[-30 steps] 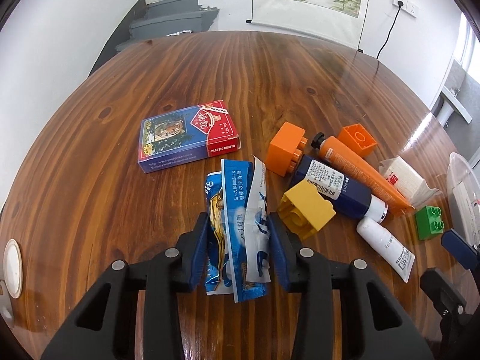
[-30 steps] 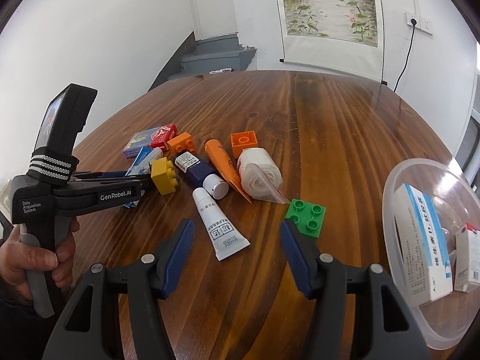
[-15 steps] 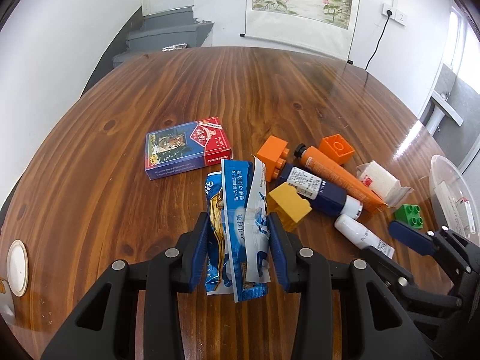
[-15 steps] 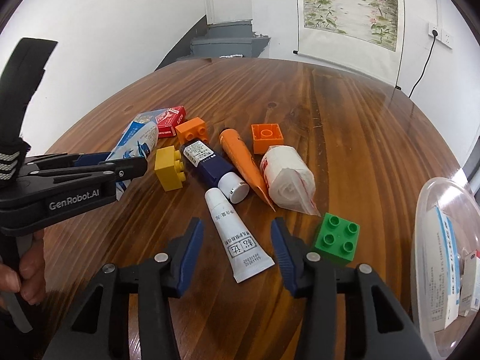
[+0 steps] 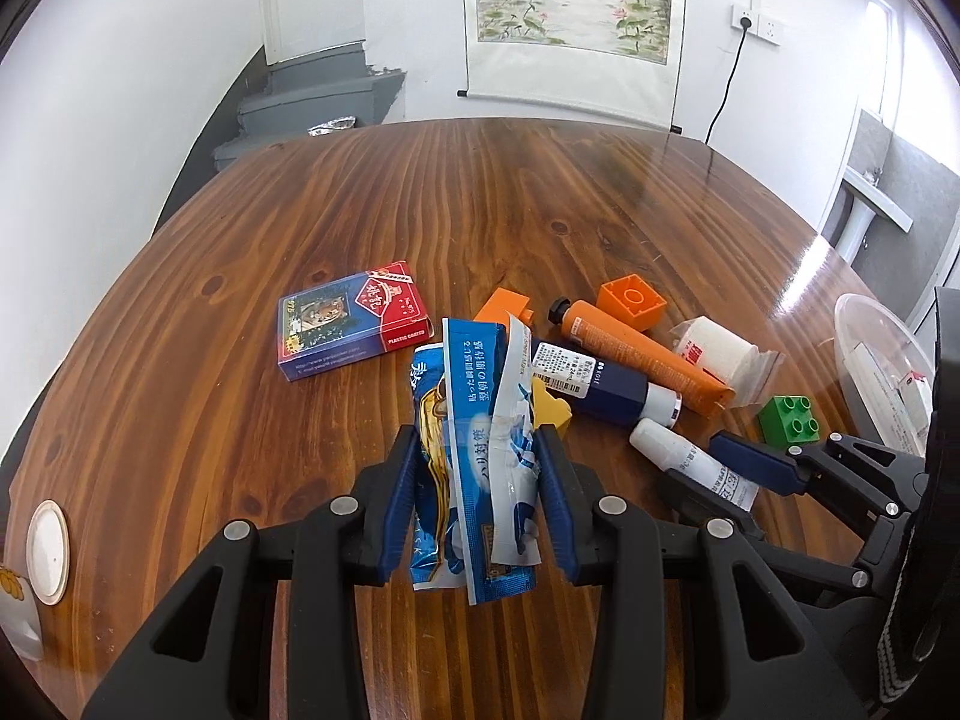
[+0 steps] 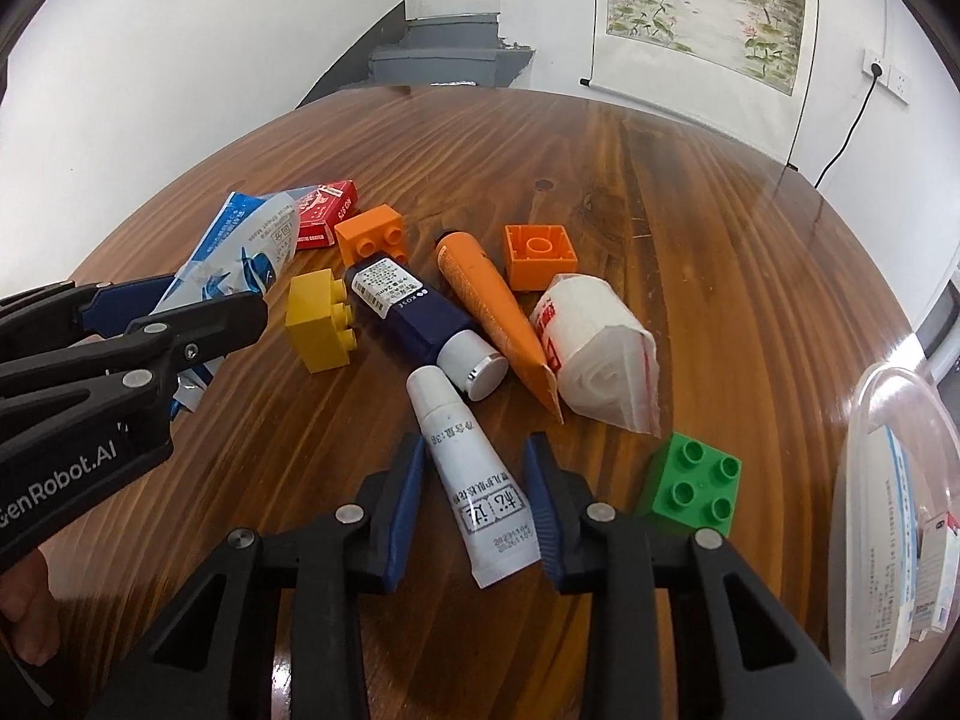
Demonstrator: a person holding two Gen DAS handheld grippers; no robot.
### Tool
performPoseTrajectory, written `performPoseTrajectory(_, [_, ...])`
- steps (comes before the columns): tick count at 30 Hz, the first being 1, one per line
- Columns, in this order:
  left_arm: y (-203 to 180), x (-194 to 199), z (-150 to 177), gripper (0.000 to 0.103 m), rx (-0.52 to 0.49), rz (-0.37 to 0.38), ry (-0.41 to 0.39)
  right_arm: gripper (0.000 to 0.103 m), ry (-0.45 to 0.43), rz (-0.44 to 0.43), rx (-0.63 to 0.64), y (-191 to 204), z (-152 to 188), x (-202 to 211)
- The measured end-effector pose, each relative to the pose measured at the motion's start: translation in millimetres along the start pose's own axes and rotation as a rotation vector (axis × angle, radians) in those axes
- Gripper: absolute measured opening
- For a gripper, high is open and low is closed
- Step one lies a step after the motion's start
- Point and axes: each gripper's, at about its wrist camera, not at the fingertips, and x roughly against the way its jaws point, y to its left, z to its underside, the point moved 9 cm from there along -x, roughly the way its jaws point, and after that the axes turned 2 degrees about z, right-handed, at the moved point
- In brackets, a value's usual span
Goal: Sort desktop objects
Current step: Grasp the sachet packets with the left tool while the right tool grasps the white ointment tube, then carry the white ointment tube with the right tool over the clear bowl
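Note:
My left gripper (image 5: pixel 477 462) is shut on a bundle of blue and white sachets (image 5: pixel 480 438) and holds it above the wooden table (image 5: pixel 420 210). It shows in the right wrist view too (image 6: pixel 240 258). My right gripper (image 6: pixel 474 468) is open with its jaws on either side of a white tube (image 6: pixel 474 480) that lies on the table. The tube also shows in the left wrist view (image 5: pixel 684 459). Beside it lie a navy tube (image 6: pixel 420 318), an orange tube (image 6: pixel 492 318), a yellow brick (image 6: pixel 318 324) and a green brick (image 6: pixel 696 483).
A clear plastic bowl (image 6: pixel 864 480) with boxes inside stands at the right. A card box (image 5: pixel 354 321), two orange bricks (image 6: pixel 372 234) (image 6: pixel 537 255) and a bagged white roll (image 6: pixel 594 348) lie further back. A white disc (image 5: pixel 48 543) sits at the left edge.
My right gripper has moved forward and down around the white tube, its jaws narrowing. My left gripper has lifted the sachets higher and tilted up.

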Motion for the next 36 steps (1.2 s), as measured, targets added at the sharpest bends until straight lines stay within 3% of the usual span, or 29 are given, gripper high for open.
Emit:
performPoseTrajectory(4, [-3,2,1,0.041,-0.004,0.005,-0.002,0.023,-0.003,-0.006,0.011,2,2,2])
performPoseTrajectory(24, [-32,4,7,0.041,-0.073,0.025,-0.014,0.023,-0.145,-0.026,-0.156,-29,8,51])
performPoseTrajectory(36, [-61,6,9,0.041,-0.128,0.033,-0.011,0.023,-0.223,0.007,-0.266,-73,0,76])
